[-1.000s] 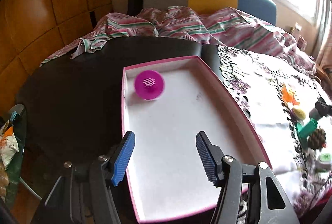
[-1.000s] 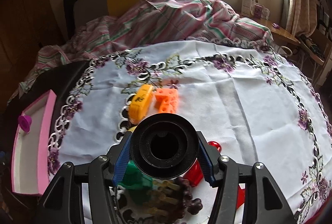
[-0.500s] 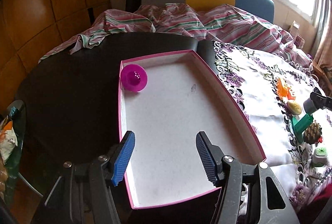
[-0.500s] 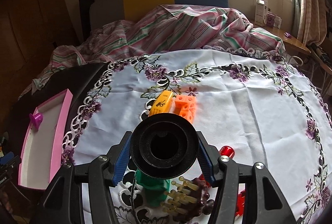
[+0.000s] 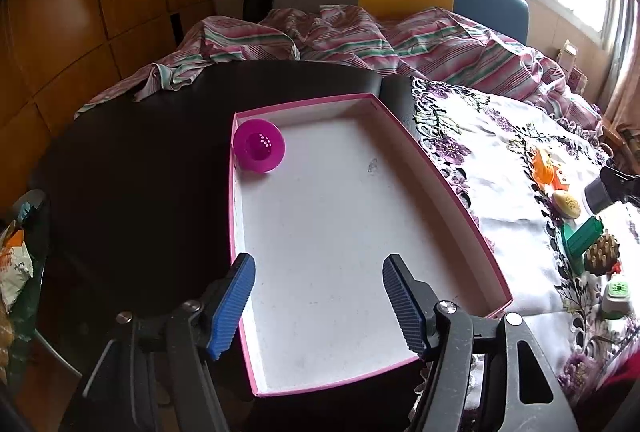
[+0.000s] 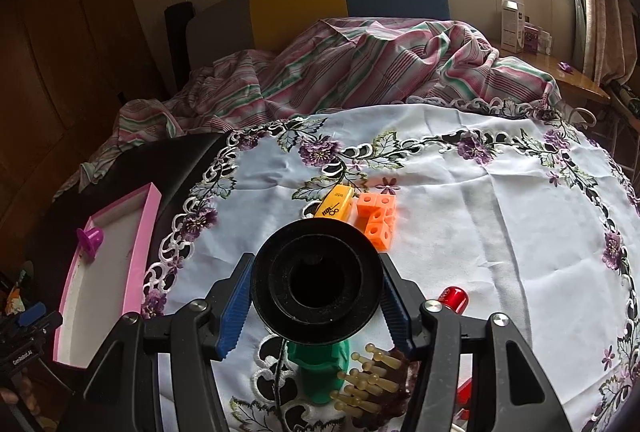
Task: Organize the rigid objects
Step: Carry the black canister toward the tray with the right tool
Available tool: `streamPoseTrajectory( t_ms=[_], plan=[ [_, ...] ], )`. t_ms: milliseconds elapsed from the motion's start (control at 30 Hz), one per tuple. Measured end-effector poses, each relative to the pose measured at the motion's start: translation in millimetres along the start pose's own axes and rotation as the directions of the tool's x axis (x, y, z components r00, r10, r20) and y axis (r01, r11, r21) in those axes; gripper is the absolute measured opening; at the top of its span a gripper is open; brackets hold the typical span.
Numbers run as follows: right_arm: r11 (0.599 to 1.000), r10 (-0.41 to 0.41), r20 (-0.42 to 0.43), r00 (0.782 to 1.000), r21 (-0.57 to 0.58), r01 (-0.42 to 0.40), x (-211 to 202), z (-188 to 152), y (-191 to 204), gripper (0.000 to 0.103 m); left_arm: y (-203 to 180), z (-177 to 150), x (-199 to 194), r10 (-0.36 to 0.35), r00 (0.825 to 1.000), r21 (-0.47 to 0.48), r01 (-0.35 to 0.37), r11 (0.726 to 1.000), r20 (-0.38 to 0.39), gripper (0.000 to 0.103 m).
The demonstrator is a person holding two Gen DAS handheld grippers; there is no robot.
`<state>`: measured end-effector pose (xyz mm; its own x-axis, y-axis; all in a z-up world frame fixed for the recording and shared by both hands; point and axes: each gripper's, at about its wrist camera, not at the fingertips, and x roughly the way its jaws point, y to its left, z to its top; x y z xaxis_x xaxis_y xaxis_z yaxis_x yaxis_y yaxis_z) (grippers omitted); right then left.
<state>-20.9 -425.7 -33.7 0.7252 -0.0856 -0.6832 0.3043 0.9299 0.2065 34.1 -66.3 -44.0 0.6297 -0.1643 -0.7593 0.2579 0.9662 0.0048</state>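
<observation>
Black lens-like cylinder (image 6: 316, 282) pinched in right gripper (image 6: 316, 292) above the cloth-covered surface (image 6: 480, 224).
Round, hollow-centred; left gripper (image 5: 318, 306) fingers, just opening, spread empty over the pink tray (image 5: 452, 192).

Both tools are built alike — black plastic frames with cut-out openings, splitting into two arms. The left gripper (image 5: 318, 306) ends in blue ribbed pads (image 5: 234, 302), each set on a black finger with round silver screw heads at the joints. The right gripper (image 6: 316, 306) shows the same blue ridged pads (image 6: 234, 308) and silver screws — four across its black arms.
</observation>
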Motion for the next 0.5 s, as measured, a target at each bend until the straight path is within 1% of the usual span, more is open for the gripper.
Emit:
streamPoseTrajectory(
  t_ms=[333, 433, 500],
  plan=[
    [1.000, -0.015, -0.042, 0.999, 0.006, 0.016, 8, -2, 3, 0.059, 5, -1, -8, -0.010, 1.000, -0.012, 0.010, 1.000, 0.019, 0.068],
    [1.000, 0.003, -0.017, 1.000, 0.031, -0.003, -1, 2, 8, 0.059, 7, -1, -10, -0.010, 1.000, -0.010, 0.010, 1.000, 0.026, 0.068],
    [0.999, 0.033, -0.007, 0.999, 0.039, -0.033, -4, 4, 16, 0.059, 8, -1, -11, -0.008, 1.000, -0.011, 0.008, 1.000, 0.029, 0.068]
  ],
)
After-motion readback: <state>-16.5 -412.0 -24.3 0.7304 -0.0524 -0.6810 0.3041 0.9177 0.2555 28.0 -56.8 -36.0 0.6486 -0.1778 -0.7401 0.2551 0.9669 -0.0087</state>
